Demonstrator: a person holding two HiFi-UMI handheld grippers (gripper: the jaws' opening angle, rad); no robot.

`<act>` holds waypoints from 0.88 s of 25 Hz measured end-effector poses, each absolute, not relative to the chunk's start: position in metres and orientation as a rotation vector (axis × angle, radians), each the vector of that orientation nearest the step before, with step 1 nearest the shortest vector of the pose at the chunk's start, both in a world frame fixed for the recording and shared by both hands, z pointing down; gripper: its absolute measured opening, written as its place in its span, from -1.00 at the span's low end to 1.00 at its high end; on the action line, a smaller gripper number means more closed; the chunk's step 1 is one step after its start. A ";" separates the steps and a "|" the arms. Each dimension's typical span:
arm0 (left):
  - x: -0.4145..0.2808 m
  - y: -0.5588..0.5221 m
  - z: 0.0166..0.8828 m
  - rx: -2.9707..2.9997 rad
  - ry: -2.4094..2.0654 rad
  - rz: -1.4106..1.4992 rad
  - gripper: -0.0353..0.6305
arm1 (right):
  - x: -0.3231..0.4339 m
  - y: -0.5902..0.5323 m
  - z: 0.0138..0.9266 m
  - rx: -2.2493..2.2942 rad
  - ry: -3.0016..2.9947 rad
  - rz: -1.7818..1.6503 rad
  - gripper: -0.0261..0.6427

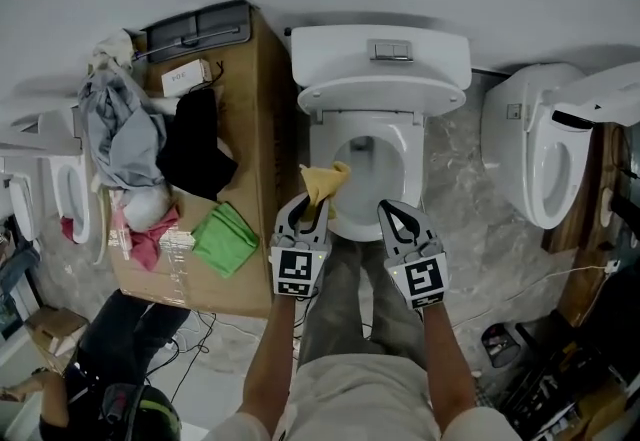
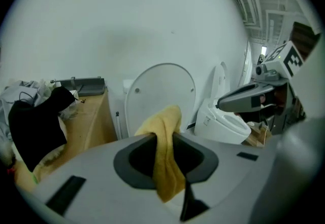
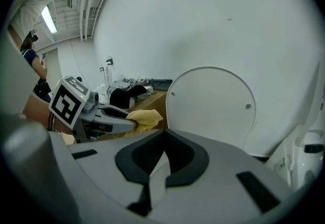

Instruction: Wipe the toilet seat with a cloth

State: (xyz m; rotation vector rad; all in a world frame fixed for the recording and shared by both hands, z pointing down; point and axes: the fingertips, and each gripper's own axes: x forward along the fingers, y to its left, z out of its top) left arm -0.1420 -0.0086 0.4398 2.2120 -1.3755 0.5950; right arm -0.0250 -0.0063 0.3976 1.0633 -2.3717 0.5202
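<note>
The white toilet (image 1: 368, 179) stands in front of me with its lid (image 1: 380, 59) raised against the tank. My left gripper (image 1: 308, 205) hovers over the seat's front left rim, shut on a yellow cloth (image 1: 325, 183) that sticks up from its tips. In the left gripper view the cloth (image 2: 165, 154) hangs down between the jaws, with the lid (image 2: 160, 96) behind it. My right gripper (image 1: 398, 216) is beside it over the front right rim, shut and empty. The right gripper view shows its jaws (image 3: 160, 159) meeting, with the lid (image 3: 210, 106) ahead and the cloth (image 3: 144, 118) at left.
A cardboard box (image 1: 255, 129) stands left of the toilet, carrying a black garment (image 1: 195, 149), grey clothes (image 1: 120, 129) and a green cloth (image 1: 225, 239). A second toilet (image 1: 545, 149) stands at the right. A person (image 1: 110, 379) crouches at lower left. Cables lie on the floor.
</note>
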 end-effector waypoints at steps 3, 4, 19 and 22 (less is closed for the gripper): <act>-0.145 -0.012 0.469 2.202 -1.353 0.631 -0.61 | -0.030 -0.007 0.424 1.037 -2.345 0.544 -0.90; -0.145 -0.013 0.479 2.199 -1.345 0.643 -0.61 | -0.031 -0.006 0.433 1.026 -2.337 0.552 -0.90; -0.149 0.003 0.624 2.135 -1.244 0.825 -0.61 | -0.032 0.003 0.548 0.885 -2.302 0.601 -0.90; -0.151 0.009 0.645 2.124 -1.236 0.845 -0.61 | -0.033 0.004 0.566 0.862 -2.305 0.597 -0.90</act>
